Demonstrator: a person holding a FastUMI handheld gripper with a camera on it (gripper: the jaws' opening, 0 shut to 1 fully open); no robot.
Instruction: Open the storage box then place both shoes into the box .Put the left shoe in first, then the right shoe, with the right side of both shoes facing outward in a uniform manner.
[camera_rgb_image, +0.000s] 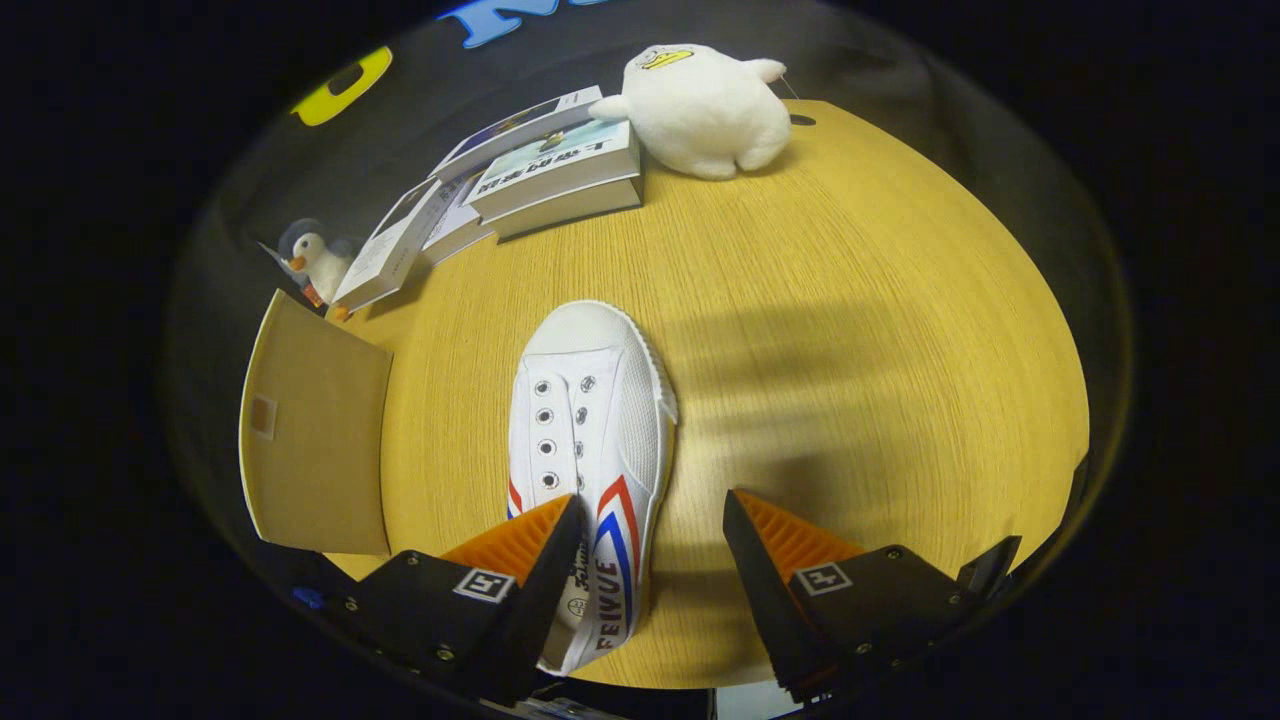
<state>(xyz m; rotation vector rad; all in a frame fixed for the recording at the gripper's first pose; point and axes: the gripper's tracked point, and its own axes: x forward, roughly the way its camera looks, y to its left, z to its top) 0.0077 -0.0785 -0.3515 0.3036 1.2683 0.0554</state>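
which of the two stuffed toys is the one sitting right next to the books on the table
The big white plush, touching the stacked books on the table. The small penguin is beyond the table edge. The open fingers straddle the shoe.

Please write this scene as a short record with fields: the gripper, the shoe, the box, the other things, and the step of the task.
gripper: gripper open, fingers apart, low over the table
shoe: white shoe flat on the table, toe pointing away; its heel end lies between the fingers, close to the left finger; not gripped
box: brown cardboard flap to the left of the shoe; whether it belongs to the storage box cannot be told
other things: books beyond the shoe, white plush toy, small penguin toy
step: this shoe not yet picked up
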